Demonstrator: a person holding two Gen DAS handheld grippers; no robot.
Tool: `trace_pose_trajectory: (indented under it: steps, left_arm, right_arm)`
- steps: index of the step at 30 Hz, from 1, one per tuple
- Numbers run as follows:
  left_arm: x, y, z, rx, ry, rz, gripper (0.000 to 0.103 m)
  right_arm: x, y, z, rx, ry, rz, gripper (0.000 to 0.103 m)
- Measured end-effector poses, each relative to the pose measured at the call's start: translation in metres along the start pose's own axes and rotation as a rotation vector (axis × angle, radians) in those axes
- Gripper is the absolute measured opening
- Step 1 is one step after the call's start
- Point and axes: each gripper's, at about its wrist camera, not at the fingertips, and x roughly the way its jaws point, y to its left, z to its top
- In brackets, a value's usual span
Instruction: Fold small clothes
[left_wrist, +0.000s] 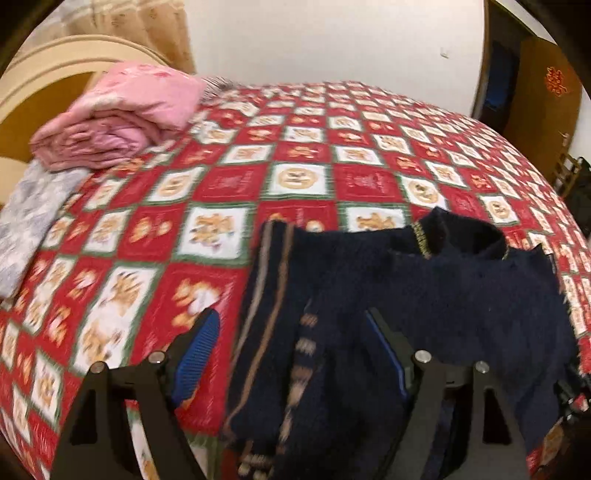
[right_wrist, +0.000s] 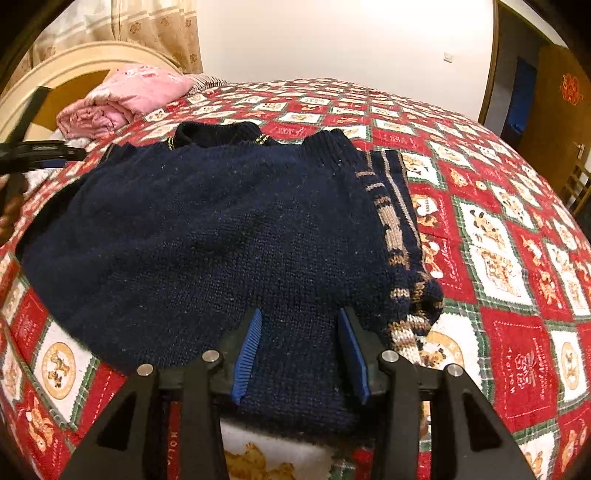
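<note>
One dark navy knitted sweater (right_wrist: 207, 229) lies spread on a bed covered by a red, white and green patchwork quilt with bear motifs (right_wrist: 517, 258), its ribbed collar with a thin yellow-patterned band (right_wrist: 221, 134) pointing toward the far side of the bed. Along the sweater's right edge in the right wrist view, a sleeve with tan and beige knitted bands (right_wrist: 399, 221) is folded in over the body, its cuff ending near the hem. The right tool (right_wrist: 301, 347) hovers over the near hem with its blue-padded fingers (right_wrist: 245, 354) partly spread; the navy knit shows between them, but the pads do not press on it. The left tool (left_wrist: 295, 350) stands spread wide over the sweater's other side, where a second striped sleeve (left_wrist: 266, 314) lies folded lengthwise; its left blue pad (left_wrist: 195, 354) is over the quilt, clear of the cloth, while the right finger sits above the dark knit, and nothing is pinched. That view is blurred. In the right wrist view the left tool appears as a black shape (right_wrist: 33, 151) at the left edge. A folded pink quilted blanket (left_wrist: 118, 114) rests near a cream curved headboard (left_wrist: 55, 62), well apart from the sweater, with a pale grey patterned cloth (left_wrist: 26, 221) beside it. A brown wooden door (right_wrist: 561, 122) stands at the right.
</note>
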Motion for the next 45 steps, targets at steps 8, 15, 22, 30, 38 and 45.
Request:
trace_pose_trajectory:
  steps: [8,15,22,30,38,45]
  left_arm:
    - [0.048,-0.004,0.028,-0.112,0.107,-0.108,0.048]
    - [0.071,-0.033,0.026,-0.013,0.141,-0.041,0.010]
    - [0.066,-0.010,0.032,-0.083,0.069,0.028,0.012]
    - [0.029,-0.021,0.022,-0.038,-0.043,-0.019,0.030]
    - [-0.008,-0.042,-0.013,0.069,-0.087,-0.051,0.067]
    - [0.038,-0.005,-0.029,-0.046,0.037,-0.069,0.084]
  right_arm:
    - [-0.001,0.000,-0.002,0.001,-0.018,0.005,0.047]
    - [-0.001,-0.001,-0.003,0.006,-0.024,0.017,0.047]
    - [-0.001,-0.002,-0.003,0.009,-0.024,0.019,0.047]
    - [-0.027,0.014,0.023,0.013,-0.078,0.041,0.047]
    - [0.022,0.092,0.061,-0.131,0.022,0.186,0.047]
    - [0.047,0.098,0.060,-0.130,0.068,0.159,0.048]
